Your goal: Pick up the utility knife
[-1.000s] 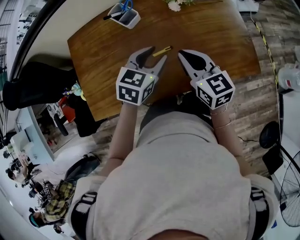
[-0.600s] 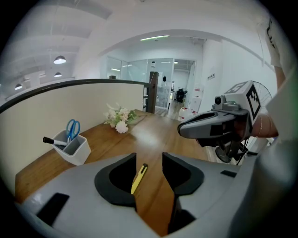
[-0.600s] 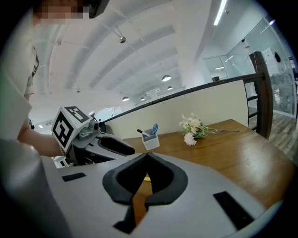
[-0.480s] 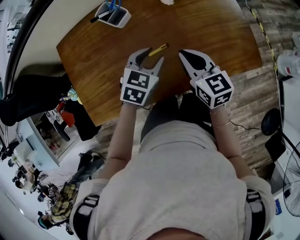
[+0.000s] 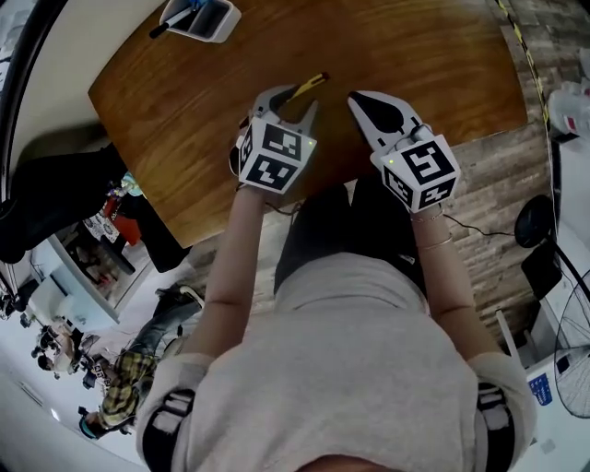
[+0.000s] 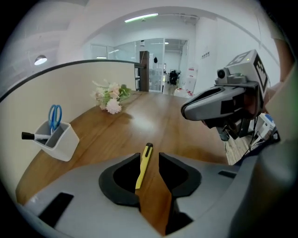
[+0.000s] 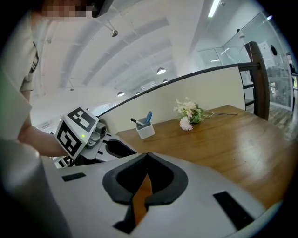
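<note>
A yellow utility knife (image 5: pixel 311 84) with a black tip lies on the brown wooden table (image 5: pixel 424 55). My left gripper (image 5: pixel 291 103) points steeply down over it. In the left gripper view the knife (image 6: pixel 144 163) lies lengthwise between the two jaws, close along the left one, with bare table showing on its other side. The left gripper (image 6: pixel 150 159) has its jaws closing, and the pads do not press on the knife. My right gripper (image 5: pixel 359 99) hovers beside it to the right, shut and holding nothing; its tips (image 7: pixel 145 155) meet.
A white pen holder (image 5: pixel 199 16) with blue scissors and a marker stands at the table's far left corner. A small bunch of flowers (image 6: pixel 111 98) lies at the far end. The table's near edge runs just under both grippers, over a plank floor (image 5: pixel 502 166).
Both grippers have sunk toward the table. The left one tipped further down and its jaws now straddle the knife, narrower than before. The right one stays shut.
</note>
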A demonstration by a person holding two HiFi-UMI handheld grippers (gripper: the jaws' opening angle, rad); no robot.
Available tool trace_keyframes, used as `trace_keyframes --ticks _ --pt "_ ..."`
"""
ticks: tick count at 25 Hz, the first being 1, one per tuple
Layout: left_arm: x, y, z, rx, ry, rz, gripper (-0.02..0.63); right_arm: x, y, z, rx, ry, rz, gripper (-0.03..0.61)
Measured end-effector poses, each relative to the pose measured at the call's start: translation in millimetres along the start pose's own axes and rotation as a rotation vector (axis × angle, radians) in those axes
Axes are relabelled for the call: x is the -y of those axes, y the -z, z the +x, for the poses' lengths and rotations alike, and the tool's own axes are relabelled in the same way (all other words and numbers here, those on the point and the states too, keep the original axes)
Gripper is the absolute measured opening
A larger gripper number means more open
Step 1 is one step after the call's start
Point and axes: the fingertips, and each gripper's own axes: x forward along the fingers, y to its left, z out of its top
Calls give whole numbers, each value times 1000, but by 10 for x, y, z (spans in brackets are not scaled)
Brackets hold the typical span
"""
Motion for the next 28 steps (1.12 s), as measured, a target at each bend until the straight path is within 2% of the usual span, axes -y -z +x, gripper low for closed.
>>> trace_keyframes --ticks 4,10,14,18,20,28 --pt "-63 35 124 -30 -8 30 139 47 95 32 -14 -1 9 9" --pt "-99 62 289 -77 -6 143 129 177 170 15 -14 26 32 9" --pt "-141 112 374 -118 -25 184 121 232 198 -12 -12 41 38 9" --pt "-107 110 387 -105 -14 182 99 260 237 -37 -13 46 48 9" --pt "-80 116 387 -92 3 174 58 255 271 -30 -19 41 51 9" --pt "-90 120 400 -79 -1 141 62 191 357 -22 -38 22 54 9"
